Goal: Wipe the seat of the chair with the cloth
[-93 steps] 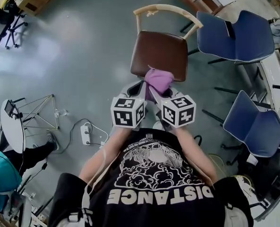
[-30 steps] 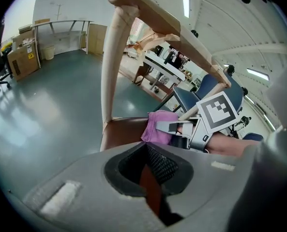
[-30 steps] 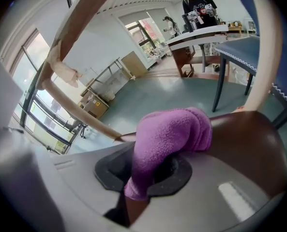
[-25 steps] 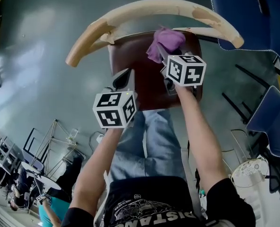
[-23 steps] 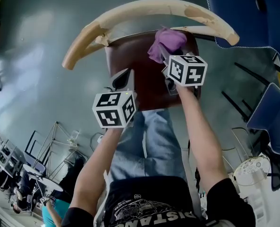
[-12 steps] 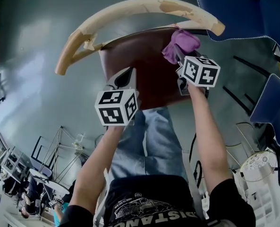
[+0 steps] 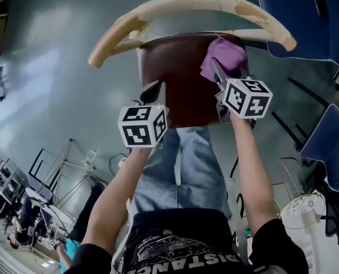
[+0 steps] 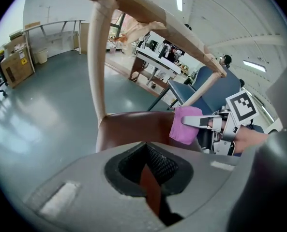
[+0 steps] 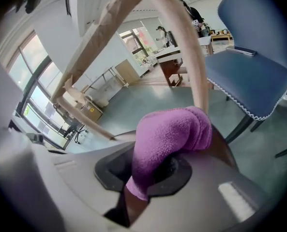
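The chair has a brown seat (image 7: 172, 76) and a curved pale wooden backrest (image 7: 192, 5). A purple cloth (image 7: 226, 55) lies bunched against the seat's back right corner, just under the backrest, with my right gripper (image 7: 216, 68) shut on it. In the right gripper view the cloth (image 9: 170, 137) bulges out of the jaws of that gripper (image 9: 148, 180), in front of a backrest post (image 9: 184, 42). My left gripper (image 7: 152, 89) hovers over the seat's front left part, shut and holding nothing. In the left gripper view, beyond my left gripper (image 8: 150, 185), are the seat (image 8: 131, 127), the cloth (image 8: 184, 124) and the right gripper (image 8: 197, 122).
Blue chairs (image 7: 309, 16) (image 7: 329, 147) stand close on the right. My legs in jeans (image 7: 180, 164) are against the seat's front edge. A white round bin (image 7: 303, 210) is at lower right, a wire frame (image 7: 72, 161) at lower left. Grey floor (image 7: 49, 67) surrounds the chair.
Over the last second my right gripper has slid the cloth along the back of the seat from the middle to the right corner. The left gripper has hardly moved.
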A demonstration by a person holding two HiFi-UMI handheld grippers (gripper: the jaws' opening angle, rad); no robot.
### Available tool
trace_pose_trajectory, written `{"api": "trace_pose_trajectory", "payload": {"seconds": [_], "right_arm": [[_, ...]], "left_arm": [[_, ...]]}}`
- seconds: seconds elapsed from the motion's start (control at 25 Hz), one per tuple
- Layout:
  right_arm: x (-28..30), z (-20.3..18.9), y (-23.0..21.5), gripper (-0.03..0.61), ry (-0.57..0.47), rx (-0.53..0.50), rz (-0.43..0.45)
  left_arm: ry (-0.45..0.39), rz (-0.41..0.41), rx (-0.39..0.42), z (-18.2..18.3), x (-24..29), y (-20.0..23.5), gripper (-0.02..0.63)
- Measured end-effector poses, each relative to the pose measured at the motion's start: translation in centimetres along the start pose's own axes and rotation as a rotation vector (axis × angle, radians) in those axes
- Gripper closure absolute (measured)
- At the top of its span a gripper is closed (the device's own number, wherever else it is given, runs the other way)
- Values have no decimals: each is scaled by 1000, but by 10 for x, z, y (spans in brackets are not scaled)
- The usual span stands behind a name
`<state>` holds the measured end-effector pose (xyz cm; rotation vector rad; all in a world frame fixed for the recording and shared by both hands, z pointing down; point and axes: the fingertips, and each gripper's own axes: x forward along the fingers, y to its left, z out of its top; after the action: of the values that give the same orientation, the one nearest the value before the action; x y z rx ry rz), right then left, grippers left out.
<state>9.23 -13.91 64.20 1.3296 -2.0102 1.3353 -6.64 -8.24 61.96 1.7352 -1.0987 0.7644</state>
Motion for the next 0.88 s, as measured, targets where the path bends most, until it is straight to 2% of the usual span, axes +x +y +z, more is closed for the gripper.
{"api": "trace_pose_trajectory", "payload": {"seconds": [0.24,0.48,0.68,0.88], "right_arm": [[26,-39,89,514,72,-36,134],[53,-101,180,514,186,-106,258],[75,-144,218,514,239,-127,275],[80,-166,212,514,255,-149,227]], "left_arm": [[-8,58,-53,-24,-26,44,614],[-32,87,-113,-55,-56,79,614],[-42,102,-152,-90,-77,105,614],[-35,69,-153,-113,-80,108,614]]}}
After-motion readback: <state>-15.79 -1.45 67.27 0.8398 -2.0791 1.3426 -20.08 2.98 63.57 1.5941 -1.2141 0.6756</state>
